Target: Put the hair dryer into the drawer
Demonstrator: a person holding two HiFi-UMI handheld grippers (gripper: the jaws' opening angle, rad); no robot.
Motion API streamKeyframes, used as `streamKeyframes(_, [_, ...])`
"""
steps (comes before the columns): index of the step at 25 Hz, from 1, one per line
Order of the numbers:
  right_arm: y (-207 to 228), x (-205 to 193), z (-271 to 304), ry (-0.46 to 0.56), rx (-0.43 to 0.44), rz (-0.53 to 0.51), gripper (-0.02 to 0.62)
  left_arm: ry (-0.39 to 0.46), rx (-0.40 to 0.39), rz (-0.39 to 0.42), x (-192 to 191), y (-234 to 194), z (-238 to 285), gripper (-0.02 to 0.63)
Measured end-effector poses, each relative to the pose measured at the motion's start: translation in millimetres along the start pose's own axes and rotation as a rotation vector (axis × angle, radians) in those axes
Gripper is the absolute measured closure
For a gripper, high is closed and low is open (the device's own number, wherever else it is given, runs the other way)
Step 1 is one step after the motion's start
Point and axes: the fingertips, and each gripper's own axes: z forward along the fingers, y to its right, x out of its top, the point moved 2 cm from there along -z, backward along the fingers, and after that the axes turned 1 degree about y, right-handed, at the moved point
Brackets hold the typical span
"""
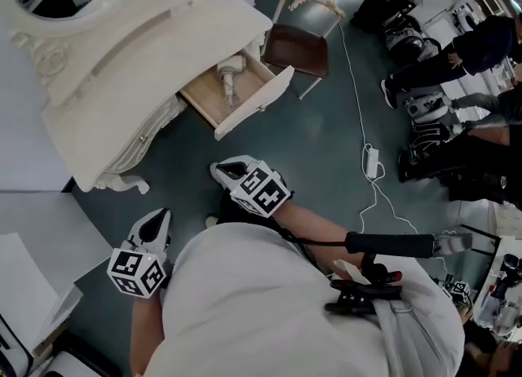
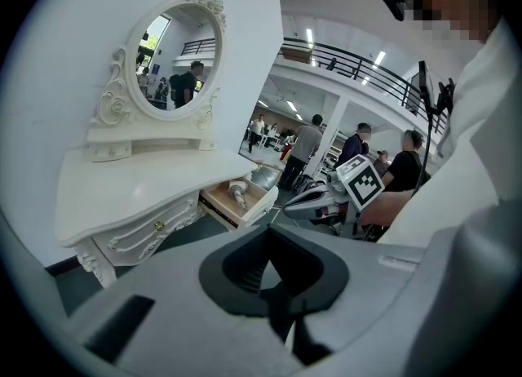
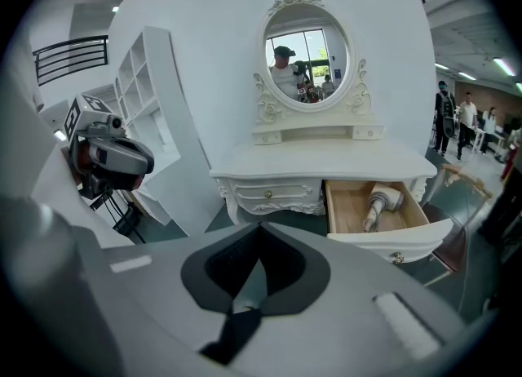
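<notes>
— Dark green floor (image 1: 326,135), white wall, people standing beyond. The claws?
— Left claw (image 2: 273,290) and right claw (image 3: 245,302) are both closed, empty, and held over the floor in front of the white worktop (image 1: 122,65).
— The hair dryer?
— The hair dryer (image 3: 379,204) lies inside the worktop's pulled-out drawer (image 3: 383,241), beside its closed drawer (image 3: 267,196).
</notes>
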Motion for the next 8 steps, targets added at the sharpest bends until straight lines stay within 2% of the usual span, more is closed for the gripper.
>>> streamKeyframes(8, [51.2,18.1,13.6,-0.006,-0.026,0.016,0.596,-0.012,-0.016,0.013,34.1,-18.4,36.9,0.603])
